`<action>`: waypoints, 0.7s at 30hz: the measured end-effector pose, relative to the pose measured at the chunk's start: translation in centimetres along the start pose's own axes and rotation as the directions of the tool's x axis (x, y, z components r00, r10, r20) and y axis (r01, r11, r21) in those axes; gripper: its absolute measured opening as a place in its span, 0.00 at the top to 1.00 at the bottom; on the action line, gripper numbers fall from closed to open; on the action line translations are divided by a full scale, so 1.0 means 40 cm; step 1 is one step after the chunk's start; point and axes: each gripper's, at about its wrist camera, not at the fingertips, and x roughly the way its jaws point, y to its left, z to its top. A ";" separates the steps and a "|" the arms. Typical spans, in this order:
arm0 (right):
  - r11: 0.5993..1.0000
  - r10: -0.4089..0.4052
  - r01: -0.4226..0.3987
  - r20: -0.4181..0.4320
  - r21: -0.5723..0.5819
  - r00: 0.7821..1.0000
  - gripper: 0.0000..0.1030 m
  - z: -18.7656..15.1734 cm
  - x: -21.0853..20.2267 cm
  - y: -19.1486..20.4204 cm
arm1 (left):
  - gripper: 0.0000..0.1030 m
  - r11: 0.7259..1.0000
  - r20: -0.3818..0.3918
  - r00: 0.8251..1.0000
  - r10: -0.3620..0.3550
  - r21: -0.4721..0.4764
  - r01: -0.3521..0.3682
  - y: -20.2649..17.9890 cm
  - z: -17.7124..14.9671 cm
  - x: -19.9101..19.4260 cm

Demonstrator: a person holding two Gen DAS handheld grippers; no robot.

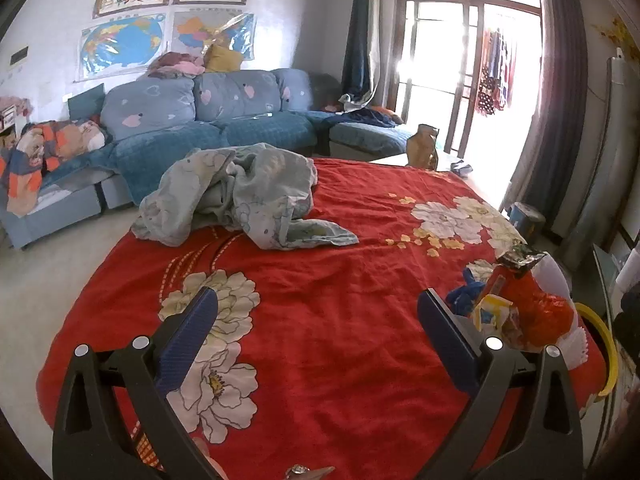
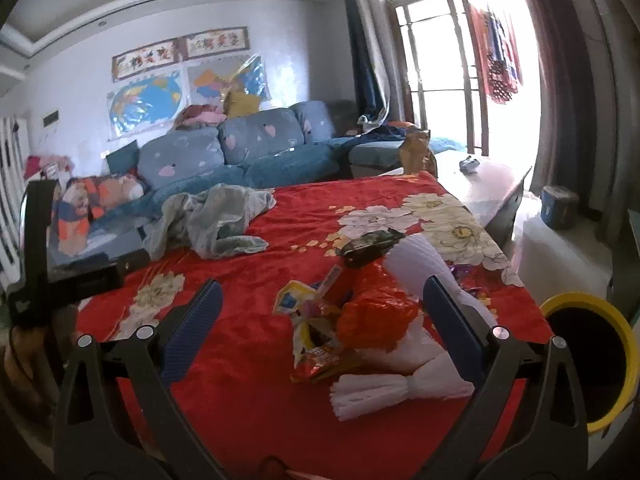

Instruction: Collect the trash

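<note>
Here both grippers, left [image 1: 318, 316] and right [image 2: 320, 308], hover with fingers spread wide and empty over the red floral cloth [image 2: 248, 408] on the bench. The trash pile [image 2: 360, 320] of wrappers and white foam netting lies between the right fingers, beside the yellow-rimmed bin [image 2: 624, 344]. Farther off sit crumpled grey fabric [image 1: 240, 192] and a blue sofa [image 1: 224, 120].

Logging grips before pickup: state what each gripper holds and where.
Nothing is held. The left gripper and right gripper are both open above the red cloth.

Red bedspread [image 2: 260, 360] — matt, creased cloth; orange wrapper [image 2: 376, 316] glossy (crinkled plastic); white foam netting [image 2: 400, 392] ribbed.
</note>
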 end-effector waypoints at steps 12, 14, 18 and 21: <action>1.000 -0.014 0.014 -0.013 0.015 1.000 0.10 -0.007 0.000 0.003 | 0.06 1.000 0.011 1.000 -0.021 -0.004 0.021 0.006 0.004 -0.020; 1.000 -0.015 0.015 -0.013 0.013 1.000 0.10 -0.007 0.001 0.003 | 0.06 1.000 0.008 1.000 -0.017 -0.004 0.017 0.005 0.003 -0.021; 1.000 -0.020 0.020 -0.014 0.019 1.000 0.10 -0.011 0.000 -0.002 | 0.06 1.000 0.004 1.000 -0.022 -0.007 0.022 0.005 0.002 -0.021; 1.000 -0.022 0.022 -0.014 0.020 1.000 0.10 -0.013 -0.001 -0.004 | 0.06 1.000 0.000 1.000 -0.028 -0.006 0.028 0.003 -0.001 -0.020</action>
